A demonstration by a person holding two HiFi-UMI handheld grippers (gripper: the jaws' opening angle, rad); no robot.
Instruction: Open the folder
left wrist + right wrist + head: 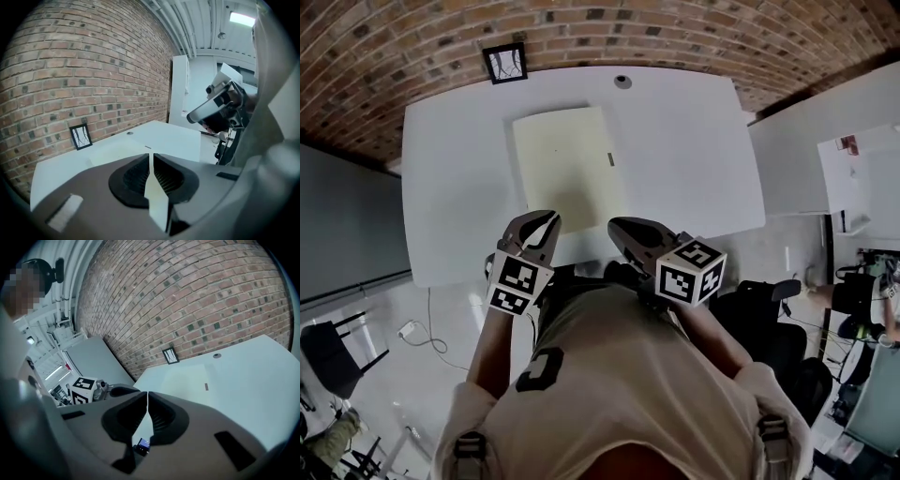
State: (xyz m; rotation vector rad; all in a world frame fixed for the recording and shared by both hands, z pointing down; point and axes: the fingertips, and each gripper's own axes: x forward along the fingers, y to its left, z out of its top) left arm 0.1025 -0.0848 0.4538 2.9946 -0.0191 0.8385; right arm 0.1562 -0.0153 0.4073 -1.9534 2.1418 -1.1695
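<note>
One folder (567, 164), pale yellow, lies shut and flat mid-table (694, 159), long side running away from me, with a small dark tab (610, 159) on its right edge. It looks thin and light, with a bendy cover and no bulk, so probably card or plastic. On this smooth top I'd guess it slides when nudged. The cover sits flush, so there's no gap to pinch and a jaw tip will need to slip under an edge. My guess is the tab side is the free edge and the left side is the spine, but I can't confirm that from here. The best hold is likely the right edge near the tab or the near-right corner, with the other tool pinning the spine side so it doesn't skate. A light pinch should do, since the cover would crease easily. The left hand-held gripper (549, 219) has its jaws together with nothing in them, and only a sliver of table shows through behind the tips. The right hand-held gripper (615, 226) is also closed and empty. Both sit at the near table edge, pointing forward and slanting down, marker cubes toward me and forearms either side of my torso. In the head view the left tip overlaps the near-left folder corner and the right tip is just beside the near-right corner. I can't tell if either touches.
</note>
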